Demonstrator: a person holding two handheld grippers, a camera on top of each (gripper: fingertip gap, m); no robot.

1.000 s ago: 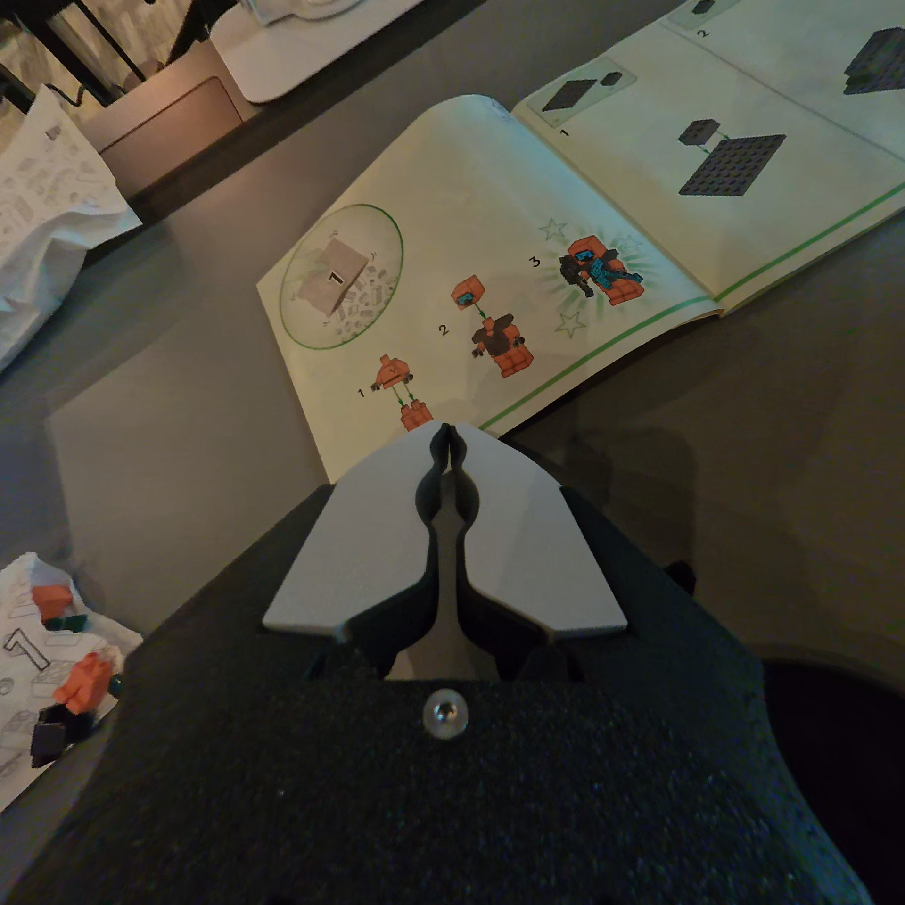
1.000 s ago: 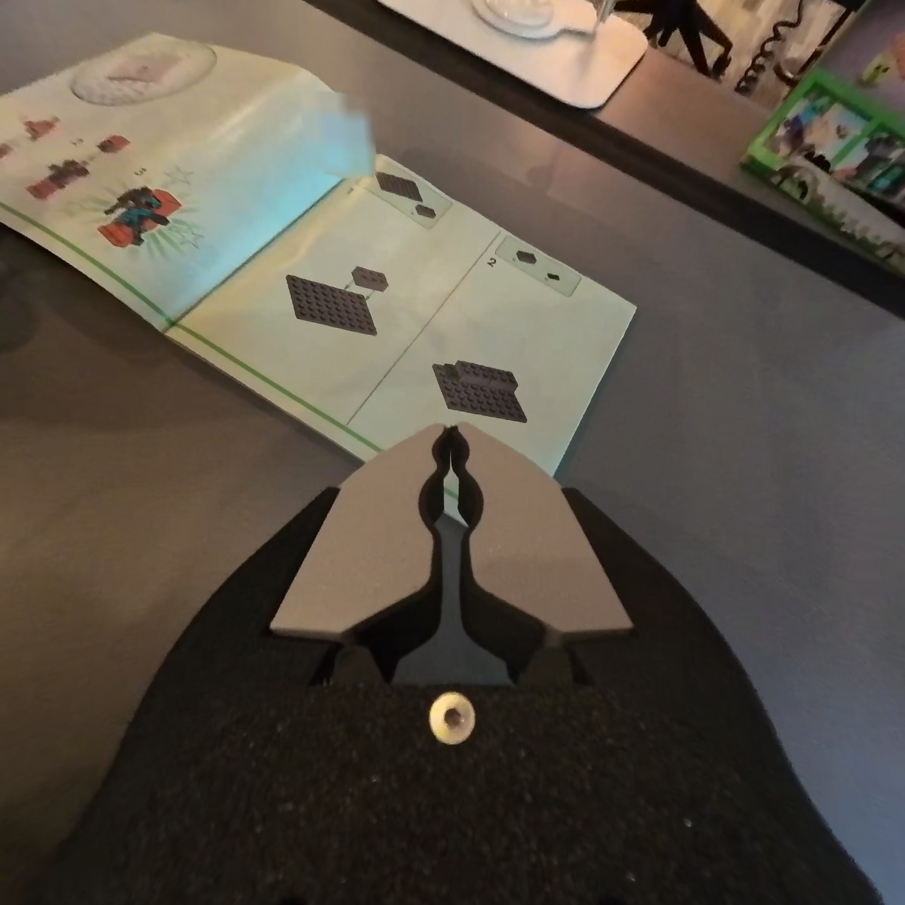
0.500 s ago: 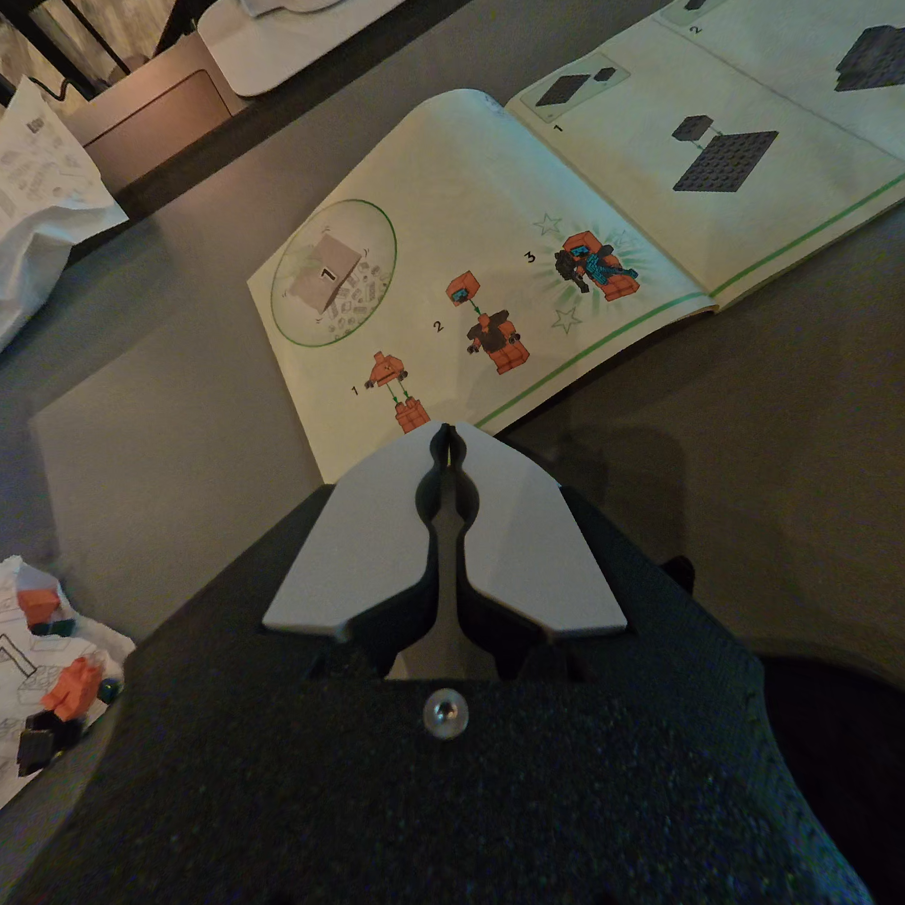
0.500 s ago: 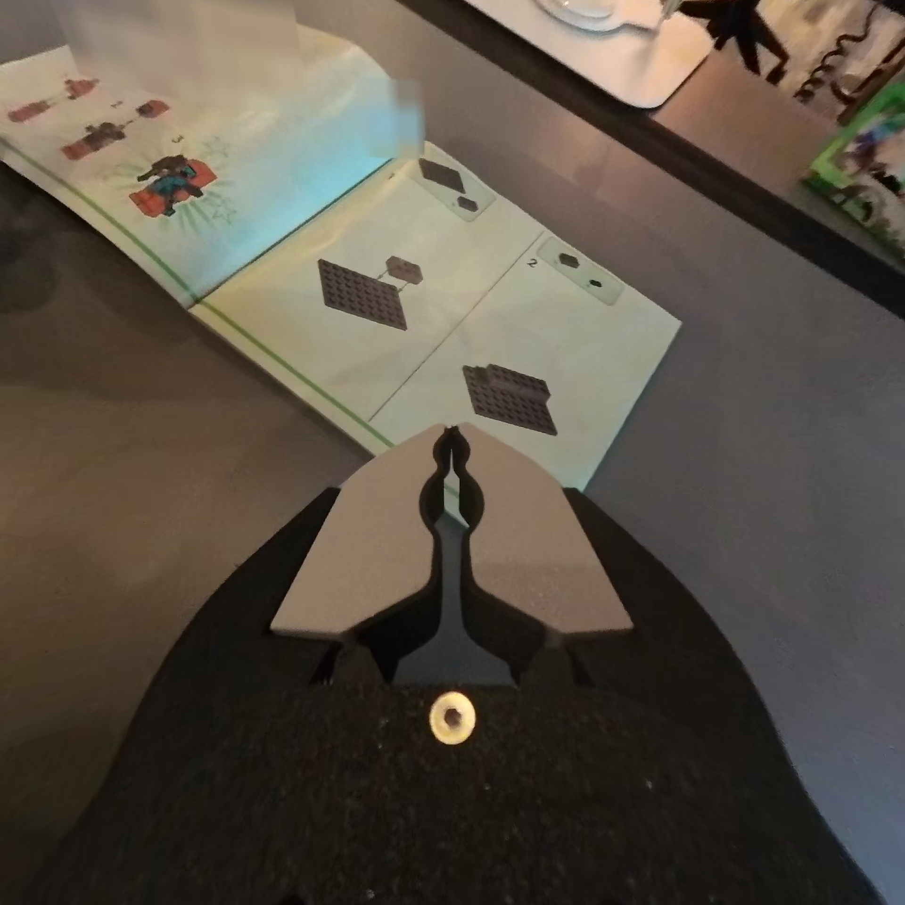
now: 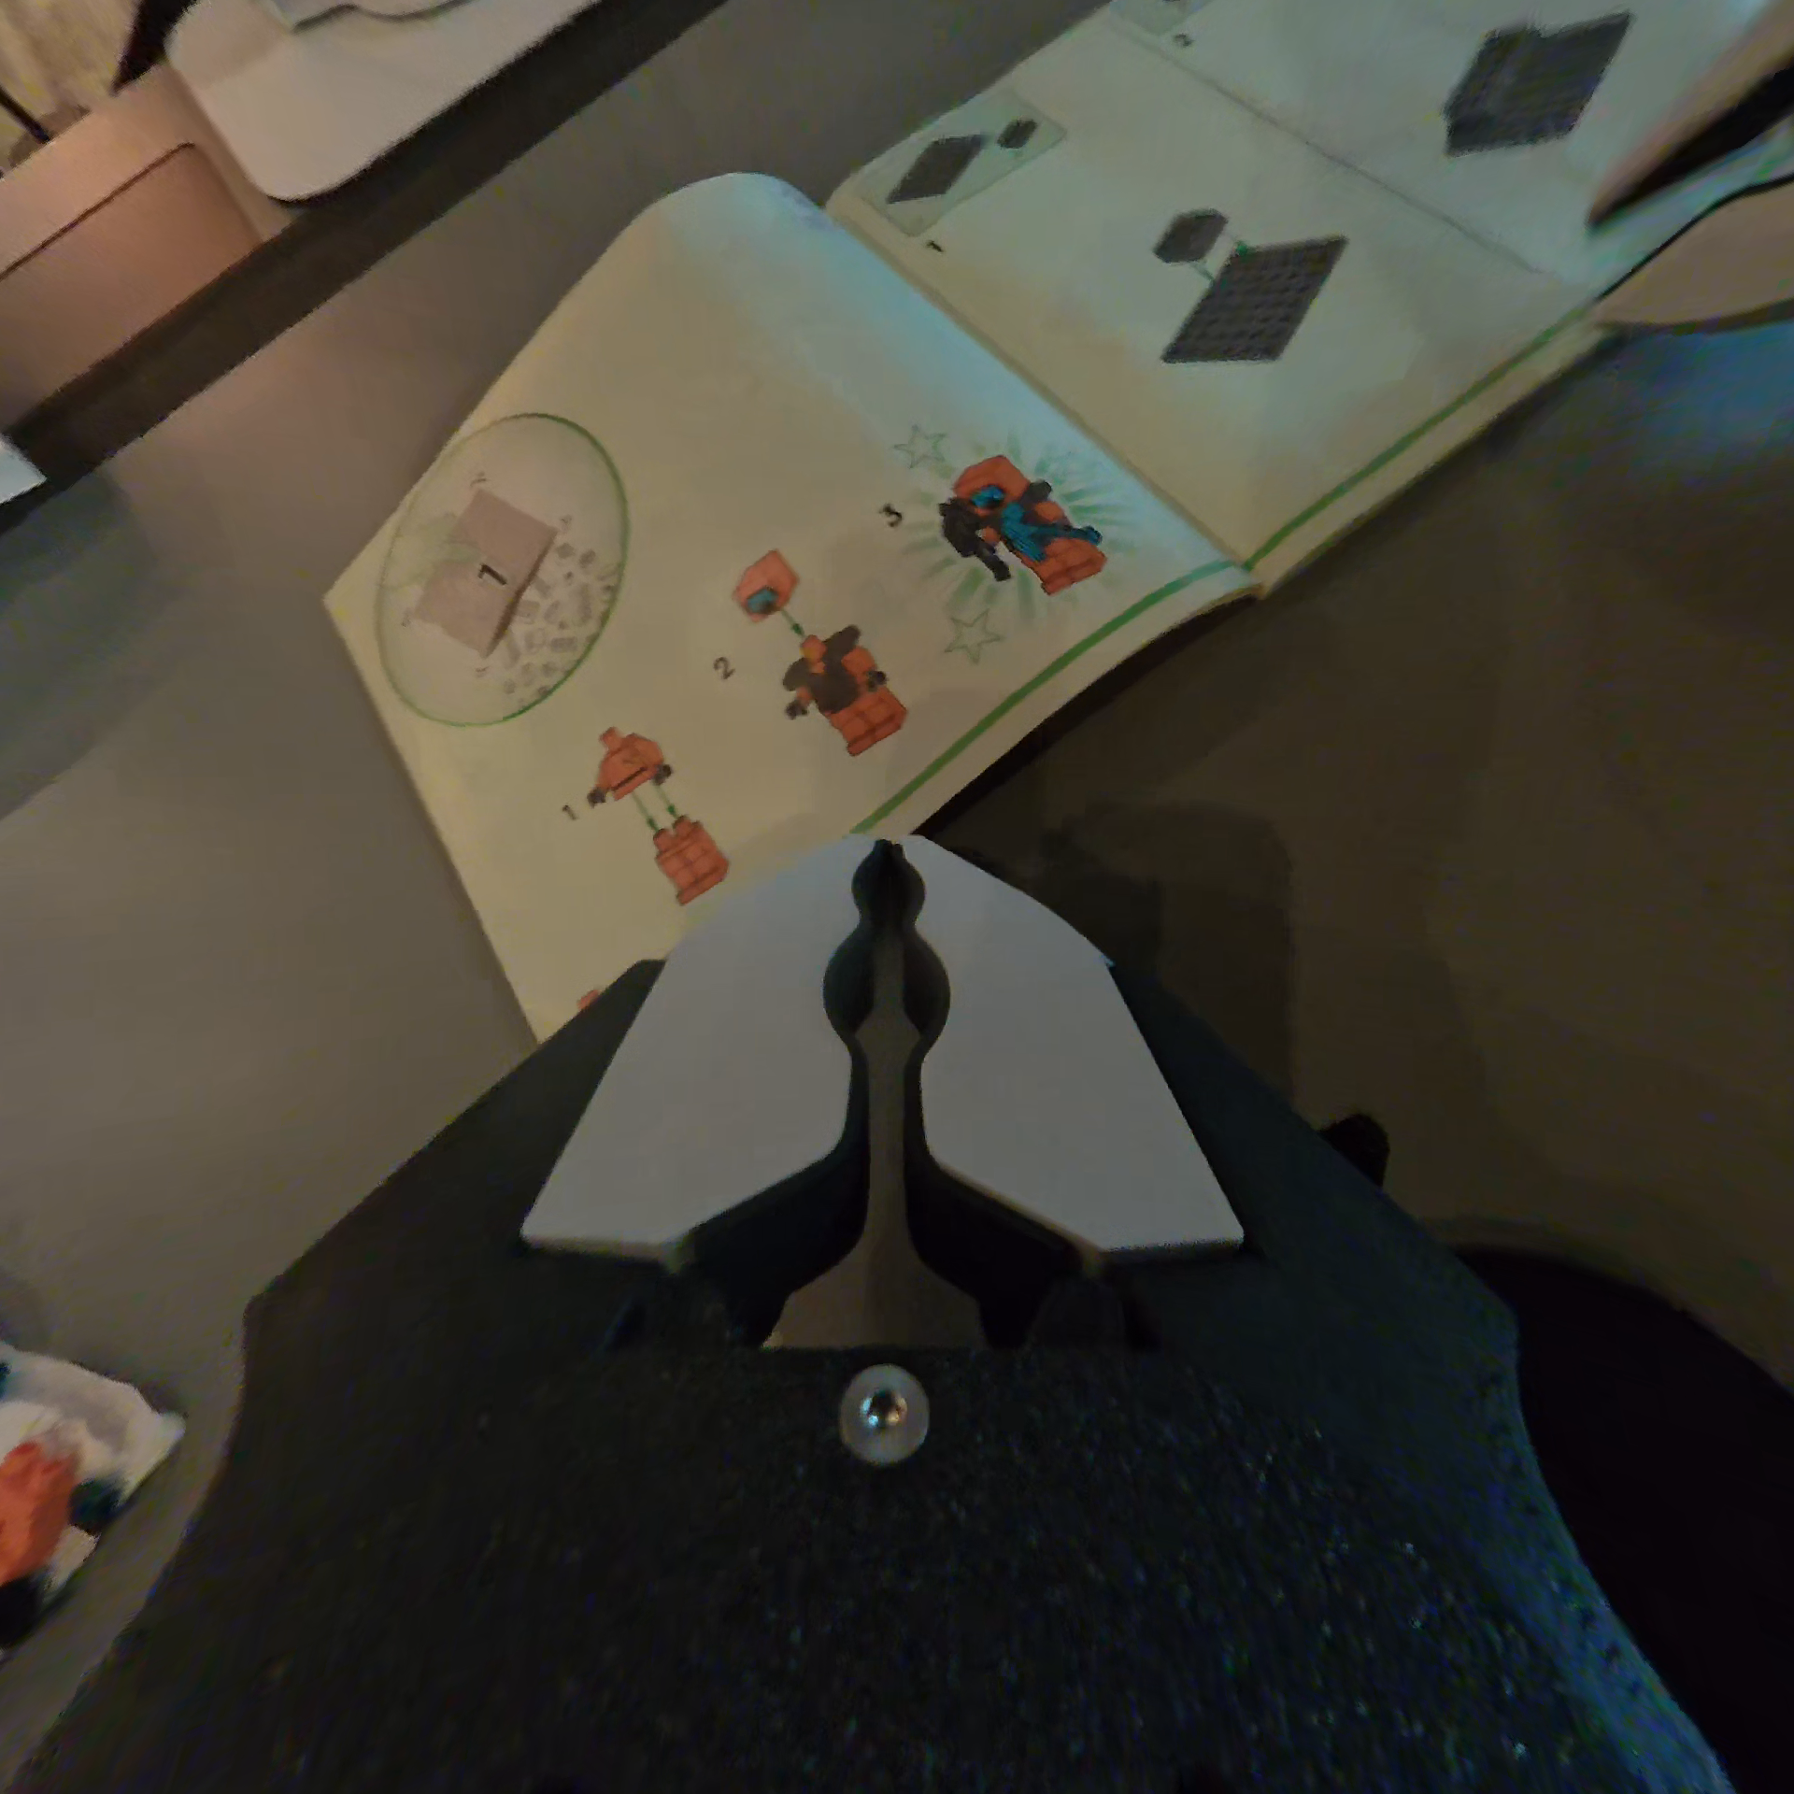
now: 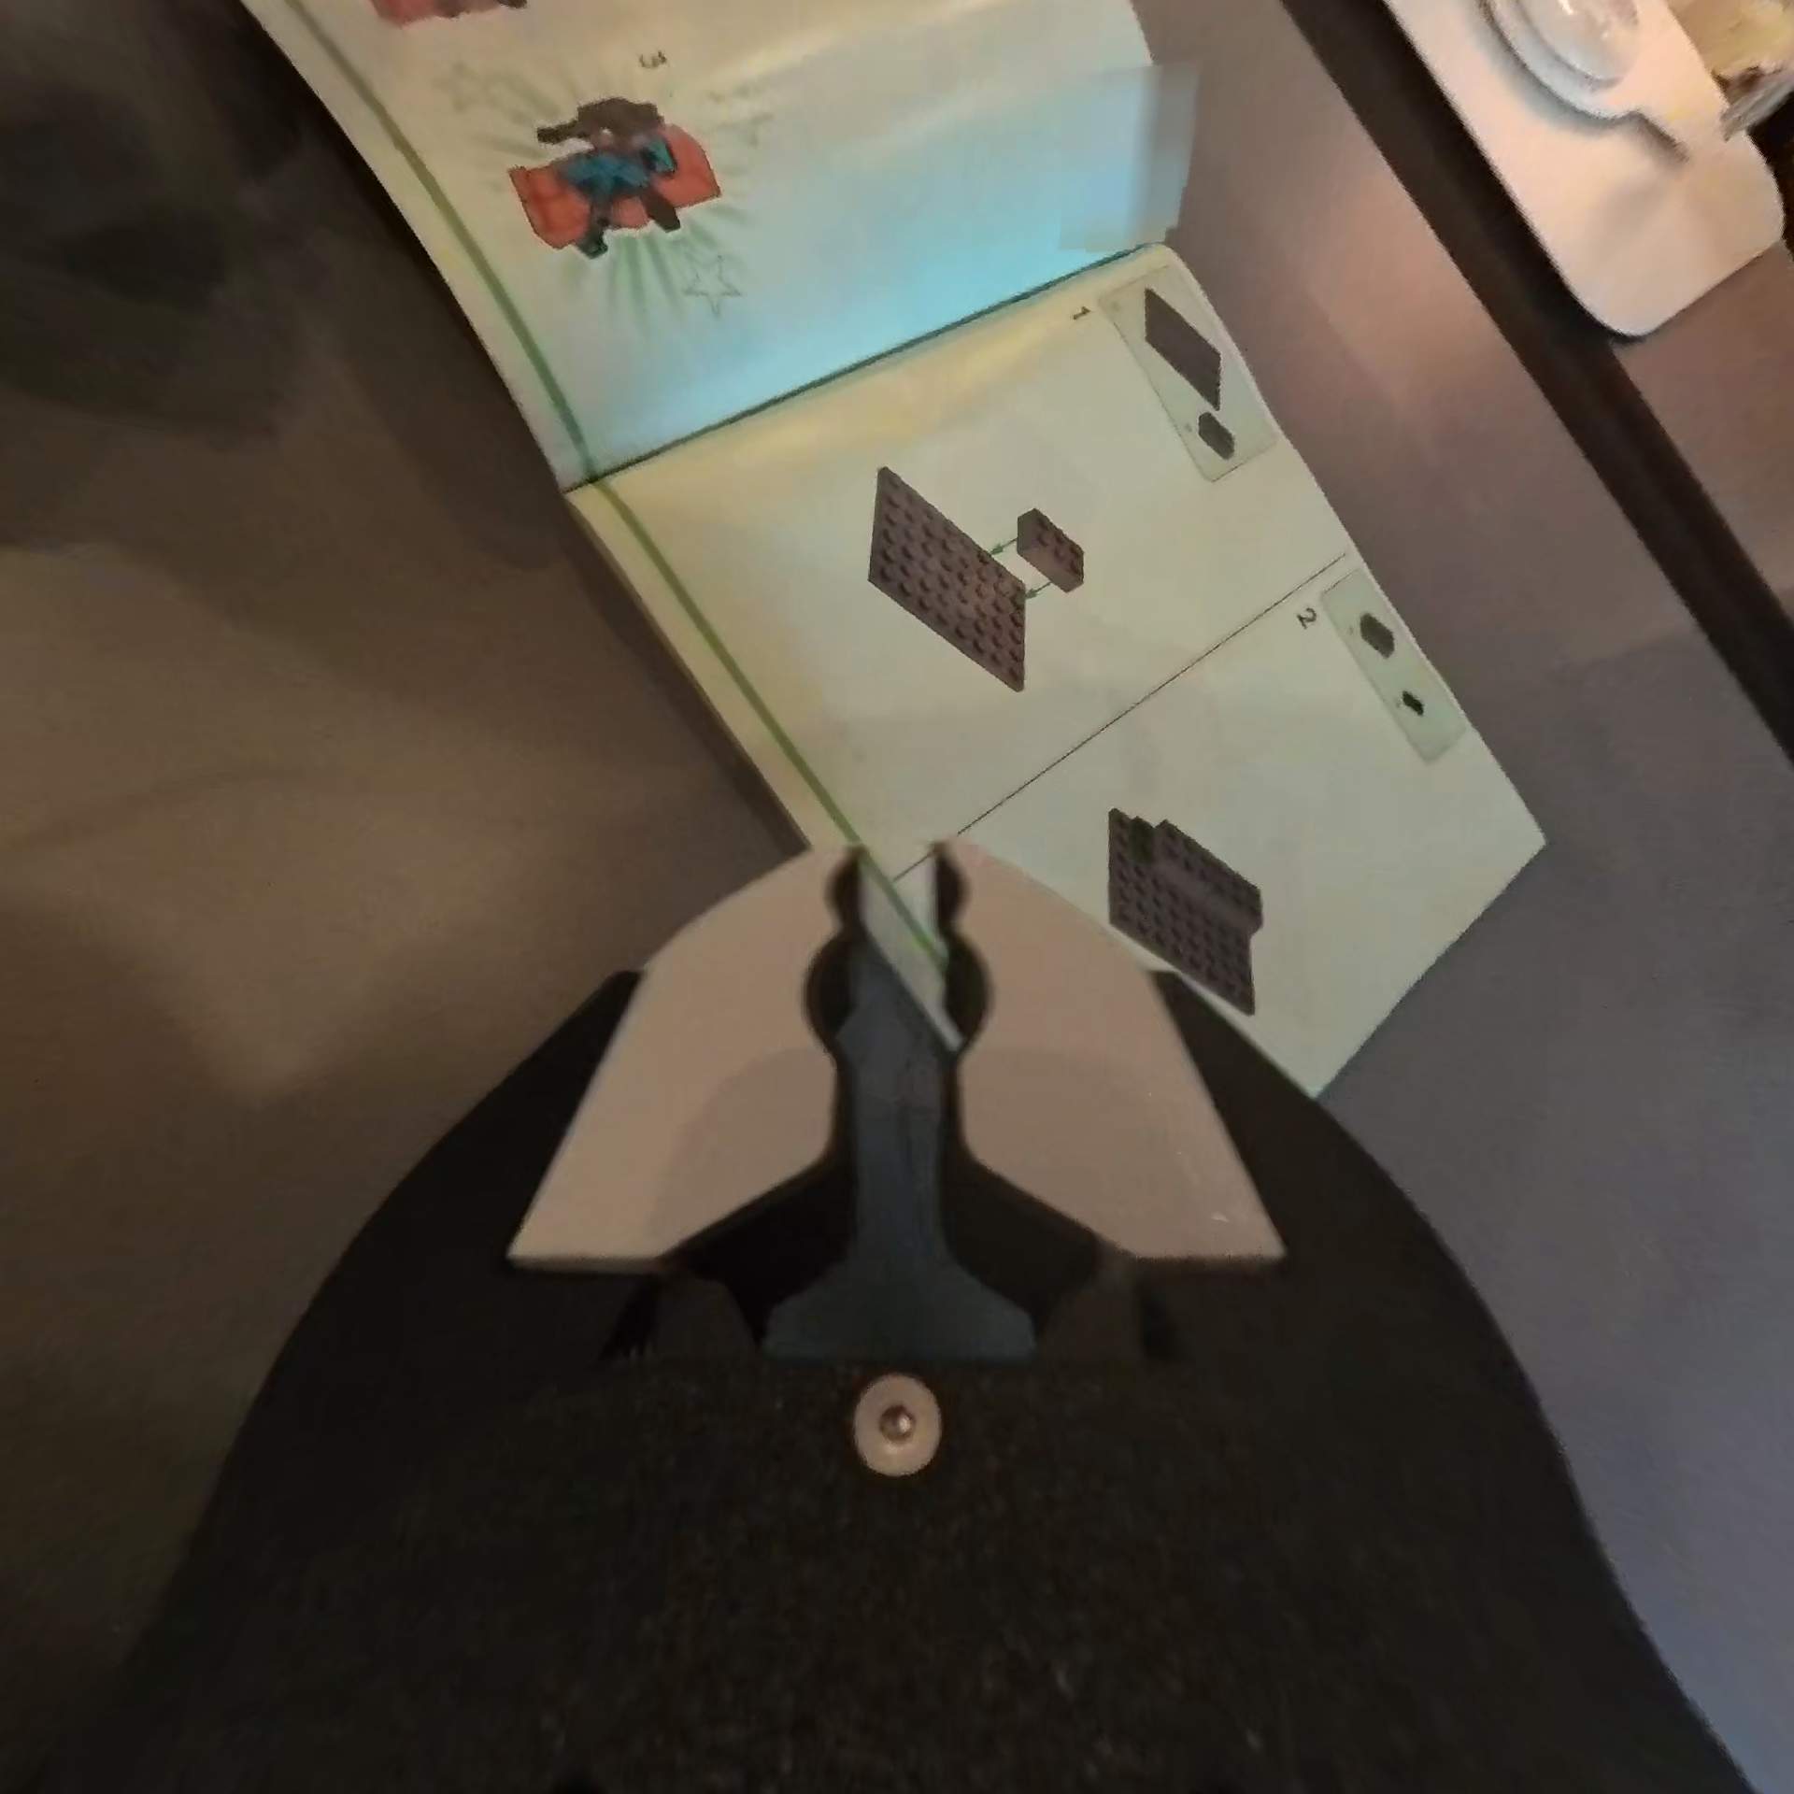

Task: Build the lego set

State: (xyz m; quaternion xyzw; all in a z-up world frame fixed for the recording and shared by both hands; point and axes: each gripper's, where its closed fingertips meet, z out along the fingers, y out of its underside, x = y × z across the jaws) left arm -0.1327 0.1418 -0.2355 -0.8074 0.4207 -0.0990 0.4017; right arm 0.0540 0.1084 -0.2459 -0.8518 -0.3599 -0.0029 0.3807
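Observation:
The open instruction booklet (image 5: 777, 466) lies on the grey table (image 5: 194, 971); it also shows in the right wrist view (image 6: 1116, 777). My left gripper (image 5: 885, 852) is shut and empty, its tips over the booklet's near edge. My right gripper (image 6: 895, 856) is open by a narrow gap, with the booklet's near edge showing between its jaws. Orange and dark lego pieces (image 5: 34, 1514) lie on a white paper bag (image 5: 116, 1427) at the lower left of the left wrist view. A blurred pale finger (image 5: 1689, 116), probably of the right gripper, enters at the top right over the booklet.
A white tray-like object (image 5: 340, 97) and a brown box (image 5: 87, 233) sit beyond the table's dark far edge. In the right wrist view a white tray with a glass dish (image 6: 1611, 175) lies at the top right. One gripper's finger ends stand about 20 centimetres off the other's.
The right gripper has swung in over the booklet's near edge and its jaws have parted a little. The left gripper moved closer to the booklet; the bag slid toward the left edge.

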